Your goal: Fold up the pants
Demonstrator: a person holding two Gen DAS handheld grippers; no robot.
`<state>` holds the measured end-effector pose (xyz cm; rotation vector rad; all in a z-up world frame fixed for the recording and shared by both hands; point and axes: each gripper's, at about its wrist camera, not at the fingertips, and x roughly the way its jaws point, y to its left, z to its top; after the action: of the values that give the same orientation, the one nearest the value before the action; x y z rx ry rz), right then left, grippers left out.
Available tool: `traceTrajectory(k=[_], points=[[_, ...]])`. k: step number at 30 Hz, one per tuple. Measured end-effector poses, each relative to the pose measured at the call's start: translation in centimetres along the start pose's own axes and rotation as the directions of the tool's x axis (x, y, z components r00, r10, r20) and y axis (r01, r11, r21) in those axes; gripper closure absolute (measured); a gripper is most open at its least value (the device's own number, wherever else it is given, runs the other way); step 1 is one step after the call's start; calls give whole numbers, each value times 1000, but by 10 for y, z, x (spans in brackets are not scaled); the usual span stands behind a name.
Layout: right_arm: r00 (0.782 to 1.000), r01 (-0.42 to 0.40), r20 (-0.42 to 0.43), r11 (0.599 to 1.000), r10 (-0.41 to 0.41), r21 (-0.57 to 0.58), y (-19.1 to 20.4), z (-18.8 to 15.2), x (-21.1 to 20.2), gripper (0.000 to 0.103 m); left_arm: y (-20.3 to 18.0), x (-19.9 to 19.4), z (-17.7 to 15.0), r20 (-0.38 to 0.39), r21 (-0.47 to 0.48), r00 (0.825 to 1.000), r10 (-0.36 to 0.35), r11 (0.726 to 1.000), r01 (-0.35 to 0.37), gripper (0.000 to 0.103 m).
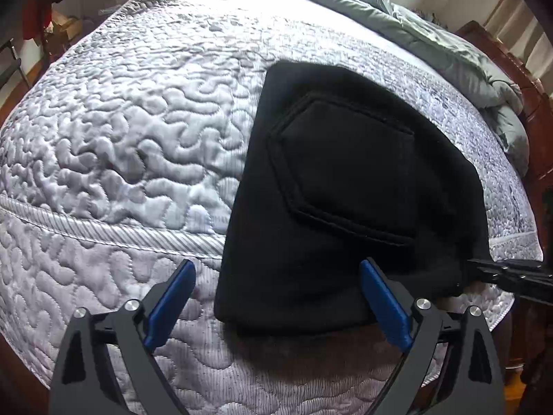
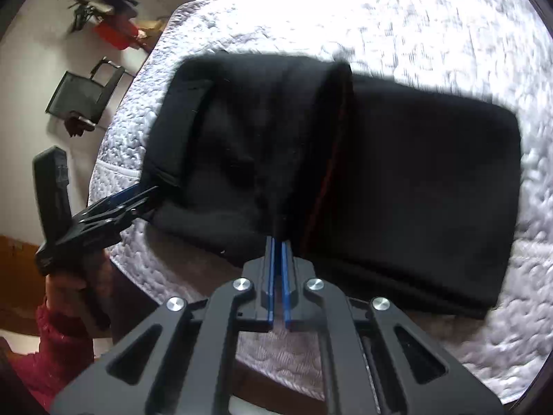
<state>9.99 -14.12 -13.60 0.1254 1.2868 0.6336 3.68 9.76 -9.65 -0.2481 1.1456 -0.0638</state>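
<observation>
The black pants (image 1: 345,186) lie folded near the front edge of a quilted white mattress (image 1: 121,131), back pocket facing up. My left gripper (image 1: 276,287) is open, its blue pads on either side of the pants' near edge, not gripping. The right gripper (image 1: 484,273) reaches in from the right at the pants' edge. In the right wrist view my right gripper (image 2: 278,242) is shut on the black pants (image 2: 414,180), pinching a raised fold of the cloth. The left gripper (image 2: 138,193) shows at the left, at the pants' waist end.
A grey-green duvet (image 1: 432,34) is bunched at the mattress's far right, by a wooden bed frame (image 1: 525,97). A black chair (image 2: 83,93) and clothes stand by the wall beyond the bed. The person's red sleeve (image 2: 58,339) is at the lower left.
</observation>
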Motion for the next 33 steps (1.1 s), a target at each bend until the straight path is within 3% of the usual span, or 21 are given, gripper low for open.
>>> traceTrajectory(k=[3, 5, 6, 12, 15, 18, 19, 22, 24, 28, 33], points=[[999, -39, 14, 999, 39, 23, 0, 2, -10, 90, 3, -4, 1, -3, -10, 1000, -8, 1000, 8, 8], [999, -38, 40, 999, 36, 32, -2, 2, -22, 47, 6, -8, 2, -6, -21, 1000, -16, 1000, 16, 8], [998, -32, 63, 999, 30, 35, -3, 3, -30, 41, 7, -12, 3, -4, -27, 1000, -21, 999, 21, 8], [995, -84, 62, 990, 77, 110, -23, 15, -28, 30, 15, -13, 6, -16, -64, 999, -51, 997, 50, 8], [994, -110, 34, 981, 106, 161, -36, 20, -11, 29, 17, -8, 4, -32, -67, 998, -57, 996, 54, 8], [980, -200, 25, 961, 199, 189, -36, 27, 11, 29, 19, -8, 2, -35, -81, 996, -80, 994, 77, 8], [974, -225, 31, 956, 223, 190, -35, 30, 16, 36, 20, -9, 0, -33, -86, 996, -81, 993, 78, 8], [955, -294, 22, 935, 295, 198, -28, 38, 30, 76, 27, -11, -2, -31, -109, 996, -81, 991, 77, 8], [951, -309, 33, 936, 308, 170, -22, 39, 26, 82, 31, -13, -4, -33, -121, 996, -79, 990, 74, 8], [926, -373, 104, 923, 363, 94, -12, 40, -11, 85, 38, -20, -4, -23, -148, 996, -88, 985, 83, 8], [925, -354, 164, 935, 344, 35, -12, 42, -65, 85, 32, -30, 1, 1, -139, 995, -98, 986, 97, 8]])
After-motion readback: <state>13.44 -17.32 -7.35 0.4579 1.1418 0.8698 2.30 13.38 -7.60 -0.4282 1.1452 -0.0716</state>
